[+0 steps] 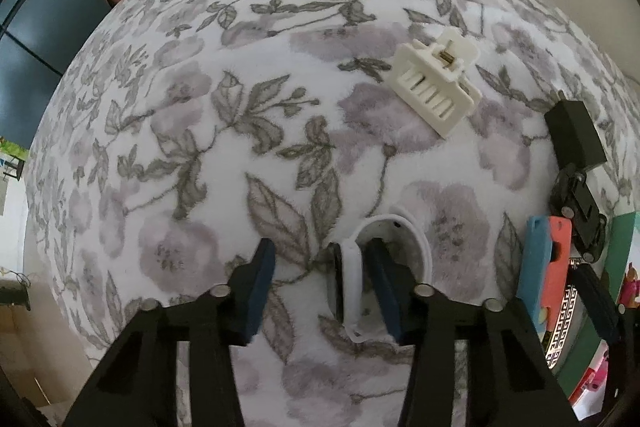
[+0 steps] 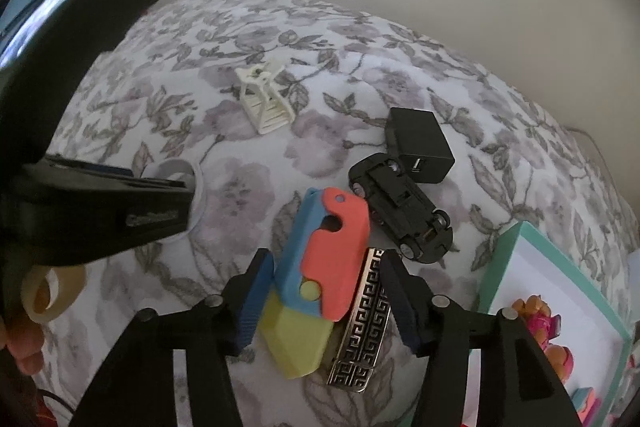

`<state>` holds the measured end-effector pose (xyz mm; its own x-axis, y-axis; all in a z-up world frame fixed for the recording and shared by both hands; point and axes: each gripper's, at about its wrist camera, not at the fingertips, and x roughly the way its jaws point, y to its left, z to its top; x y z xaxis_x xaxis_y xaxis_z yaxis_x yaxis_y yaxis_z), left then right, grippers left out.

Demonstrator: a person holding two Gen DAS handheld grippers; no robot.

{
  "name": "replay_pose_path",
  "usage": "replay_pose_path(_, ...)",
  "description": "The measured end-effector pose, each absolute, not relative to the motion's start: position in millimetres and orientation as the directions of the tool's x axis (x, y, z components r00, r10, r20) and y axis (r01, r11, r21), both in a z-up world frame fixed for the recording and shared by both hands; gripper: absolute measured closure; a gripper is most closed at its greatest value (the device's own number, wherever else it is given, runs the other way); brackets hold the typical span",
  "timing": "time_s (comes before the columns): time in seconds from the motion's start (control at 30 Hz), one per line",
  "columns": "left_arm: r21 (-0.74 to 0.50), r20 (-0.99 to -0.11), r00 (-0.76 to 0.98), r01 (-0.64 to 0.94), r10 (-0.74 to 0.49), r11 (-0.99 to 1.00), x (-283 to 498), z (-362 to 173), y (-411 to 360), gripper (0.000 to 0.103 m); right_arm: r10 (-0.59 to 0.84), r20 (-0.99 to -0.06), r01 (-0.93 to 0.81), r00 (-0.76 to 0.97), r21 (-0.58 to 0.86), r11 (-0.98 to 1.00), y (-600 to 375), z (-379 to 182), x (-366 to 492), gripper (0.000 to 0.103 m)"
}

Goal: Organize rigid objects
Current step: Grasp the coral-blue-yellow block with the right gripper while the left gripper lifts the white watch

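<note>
My left gripper [image 1: 320, 291] is open low over the floral blanket [image 1: 240, 107]. A white wristband with a black face [image 1: 350, 287] stands between its fingers, close against the right finger. My right gripper [image 2: 326, 301] is open around a blue, coral and yellow toy knife [image 2: 316, 267] and a silver lighter with a black key pattern [image 2: 362, 323], both lying on the blanket. A white hair claw clip [image 1: 434, 81] lies further back; it also shows in the right wrist view [image 2: 266, 103]. A black charger cube [image 2: 422, 145] and an overturned black toy car [image 2: 404, 211] lie beyond the knife.
A teal-rimmed white box [image 2: 496, 267] with pink and orange toys stands at the right. A roll of tape [image 2: 52, 293] lies at the left beside the left gripper's body [image 2: 100, 203]. A pale wall runs behind the bed.
</note>
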<state>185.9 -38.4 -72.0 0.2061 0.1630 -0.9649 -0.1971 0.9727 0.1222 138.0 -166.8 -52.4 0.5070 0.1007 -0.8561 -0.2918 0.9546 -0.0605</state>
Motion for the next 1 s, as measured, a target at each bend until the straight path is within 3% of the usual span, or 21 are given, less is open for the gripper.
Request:
replay_pose_path(0.27,0.132,-0.962,0.197,-0.274,0.19,0.953,184,-70,-18,0.064,0.141,-0.853,-0.257,0.503,0.008,0.966,-173,-54,143,0.031)
replay_pose_path(0.53,0.128,-0.963,0.194,-0.278,0.186,0.952,184,-71,-12,0.064,0.169,-0.853,-0.323,0.494,0.0,0.946,-152,-51,140,0.03)
replay_pose_path(0.63,0.116,-0.965,0.195,-0.279,0.175,0.953,184,-71,-2,0.064,0.172,-0.854,-0.32,0.49,0.007,0.947,-151,-53,140,0.032)
replay_pose_path(0.8,0.14,-0.961,0.197,-0.263,0.195,0.955,186,-74,2,0.063,0.096,-0.875,-0.302,0.474,-0.059,0.951,-152,-63,143,0.048)
replay_pose_path(1.0,0.156,-0.957,0.202,-0.252,0.209,0.955,187,-75,0,0.063,0.094,-0.877,-0.285,0.472,-0.051,0.957,-153,-66,142,0.049)
